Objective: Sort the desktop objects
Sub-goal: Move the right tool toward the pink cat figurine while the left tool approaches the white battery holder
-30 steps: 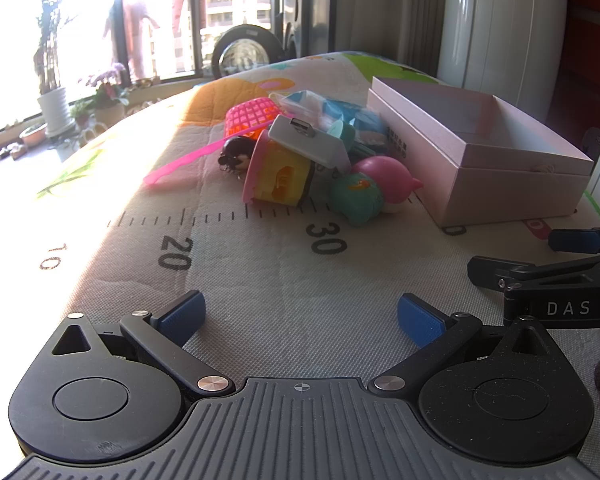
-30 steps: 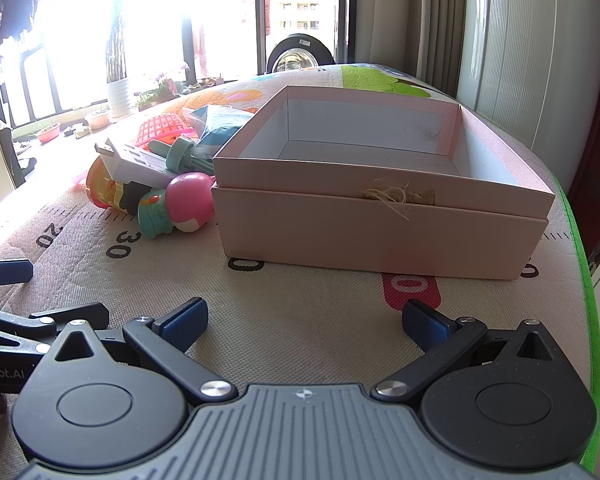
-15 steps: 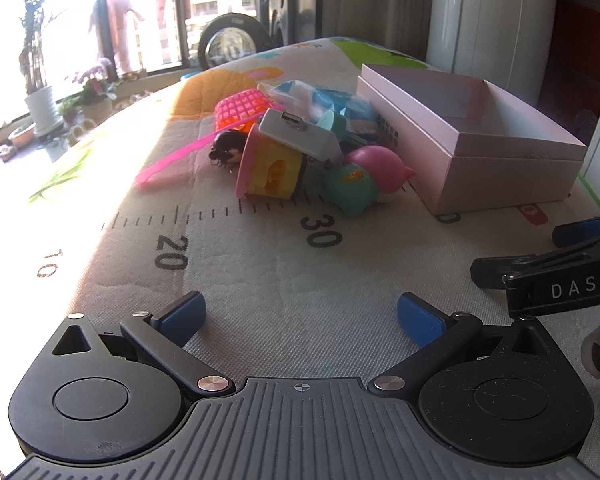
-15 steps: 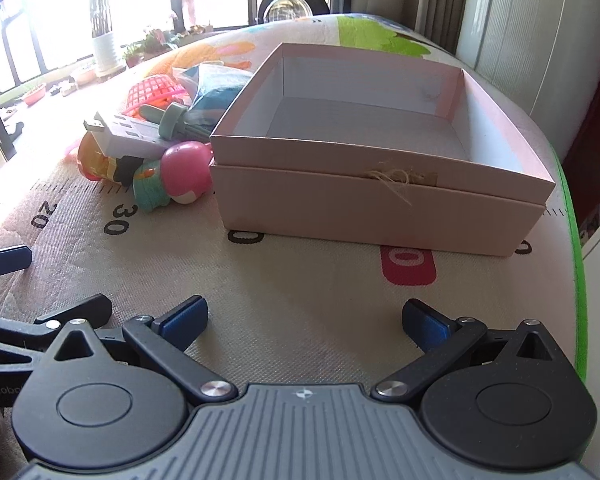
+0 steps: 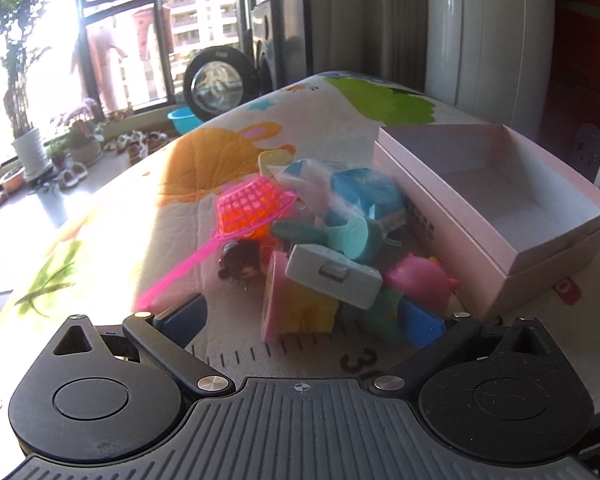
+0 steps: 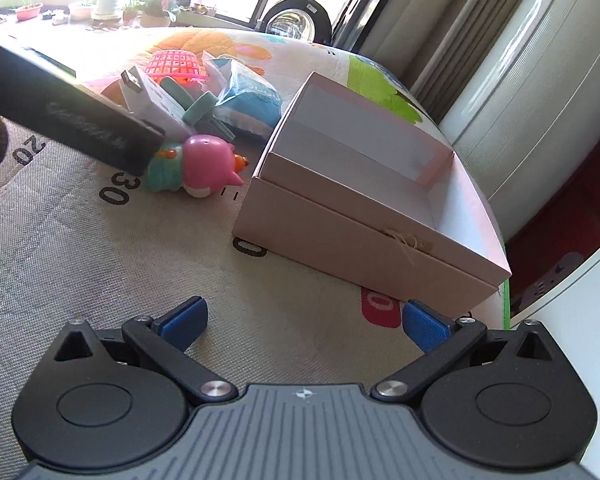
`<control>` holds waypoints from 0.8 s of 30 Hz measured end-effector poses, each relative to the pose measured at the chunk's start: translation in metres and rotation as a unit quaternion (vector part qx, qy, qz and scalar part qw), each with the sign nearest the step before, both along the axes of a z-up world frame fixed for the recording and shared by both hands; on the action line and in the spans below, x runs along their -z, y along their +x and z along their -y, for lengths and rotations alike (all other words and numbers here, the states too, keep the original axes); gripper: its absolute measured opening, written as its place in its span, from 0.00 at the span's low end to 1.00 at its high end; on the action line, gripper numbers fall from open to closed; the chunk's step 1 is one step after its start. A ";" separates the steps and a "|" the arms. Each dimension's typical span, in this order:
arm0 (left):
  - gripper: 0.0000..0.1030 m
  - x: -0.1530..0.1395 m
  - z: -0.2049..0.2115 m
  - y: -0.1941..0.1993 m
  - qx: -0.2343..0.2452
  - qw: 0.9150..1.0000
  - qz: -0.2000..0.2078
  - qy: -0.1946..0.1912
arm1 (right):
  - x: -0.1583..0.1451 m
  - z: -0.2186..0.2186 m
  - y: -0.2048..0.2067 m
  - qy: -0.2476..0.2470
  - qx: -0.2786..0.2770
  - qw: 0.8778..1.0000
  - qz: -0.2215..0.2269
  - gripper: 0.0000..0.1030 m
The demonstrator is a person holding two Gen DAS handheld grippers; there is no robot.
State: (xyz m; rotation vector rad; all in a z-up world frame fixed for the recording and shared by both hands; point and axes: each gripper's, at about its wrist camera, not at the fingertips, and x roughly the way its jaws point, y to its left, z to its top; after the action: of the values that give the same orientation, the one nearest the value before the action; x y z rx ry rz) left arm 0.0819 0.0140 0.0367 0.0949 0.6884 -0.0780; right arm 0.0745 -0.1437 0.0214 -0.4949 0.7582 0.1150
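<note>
A pile of toys lies on the mat left of an open pink box (image 5: 496, 208) (image 6: 364, 216). The pile holds a white charger (image 5: 334, 276) (image 6: 148, 96), a yellow and pink cup (image 5: 296, 308), a pink and teal penguin toy (image 5: 418, 282) (image 6: 196, 164), a pink net scoop (image 5: 252, 208), a teal part (image 5: 352, 236) and a blue packet (image 5: 364, 192) (image 6: 252, 96). My left gripper (image 5: 302, 320) is open, its fingers on either side of the cup and charger. My right gripper (image 6: 302, 320) is open and empty over the mat in front of the box. The box is empty.
The mat (image 6: 100, 248) carries printed ruler numbers. The left gripper's dark body (image 6: 68, 120) crosses the right wrist view at upper left. Beyond the mat stand a window, potted plants (image 5: 28, 144), a washing machine (image 5: 216, 80) and a white cabinet (image 6: 540, 80).
My left gripper has moved forward to the pile, so its open fingers now flank the cup and charger. My right gripper has swung to the right and closer to the box's front corner.
</note>
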 end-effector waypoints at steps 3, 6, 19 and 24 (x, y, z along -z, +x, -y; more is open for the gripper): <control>1.00 0.006 0.001 0.018 -0.002 1.000 -0.010 -0.017 | 0.001 0.001 0.000 0.002 -0.003 1.000 0.006 1.00; 1.00 0.008 0.000 0.025 -0.004 0.999 -0.011 -0.034 | 0.002 0.000 -0.003 0.000 -0.007 1.000 0.015 1.00; 0.69 0.005 0.005 0.010 0.031 0.999 0.005 -0.006 | 0.004 0.008 -0.002 0.027 -0.008 0.999 0.021 1.00; 0.71 0.004 -0.011 -0.002 0.015 0.998 0.023 0.055 | 0.005 0.028 0.001 0.082 -0.010 0.996 0.017 1.00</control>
State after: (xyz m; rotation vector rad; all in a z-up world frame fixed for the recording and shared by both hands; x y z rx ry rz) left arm 0.0794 0.0251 0.0327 0.2115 0.6443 -0.0657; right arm 0.0750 -0.1713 0.0161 -0.3470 0.7035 0.1859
